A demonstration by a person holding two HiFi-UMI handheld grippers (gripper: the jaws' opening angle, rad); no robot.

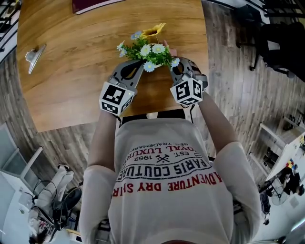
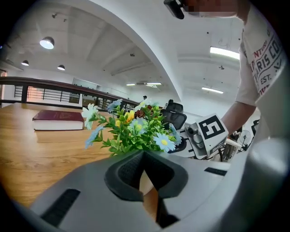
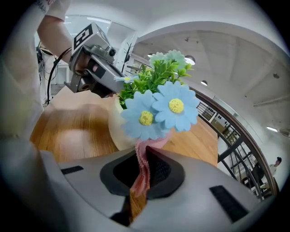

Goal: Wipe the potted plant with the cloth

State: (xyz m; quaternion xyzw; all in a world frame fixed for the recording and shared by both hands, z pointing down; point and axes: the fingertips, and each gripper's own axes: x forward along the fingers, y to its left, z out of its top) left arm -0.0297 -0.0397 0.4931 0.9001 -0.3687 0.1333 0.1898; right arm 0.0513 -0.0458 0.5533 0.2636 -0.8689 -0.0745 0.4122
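The potted plant [image 1: 148,49], green leaves with white, blue and yellow flowers in a cream pot [image 3: 118,131], stands on the wooden table [image 1: 71,81] near its front edge. My left gripper [image 1: 135,66] sits at the plant's left, shut and empty. In the left gripper view the plant [image 2: 133,131] rises just beyond the closed gripper [image 2: 144,159]. My right gripper [image 1: 175,69] is at the plant's right, shut on a pink cloth [image 3: 143,168]. Two blue flowers [image 3: 159,110] hang just over the right gripper [image 3: 144,156] and the cloth's upper end.
A dark red book [image 1: 94,5] lies at the table's far edge, and the same book [image 2: 56,120] shows behind the plant. A metal clip-like object [image 1: 35,55] lies at the table's left. The table's front edge [image 1: 138,113] runs just under my hands.
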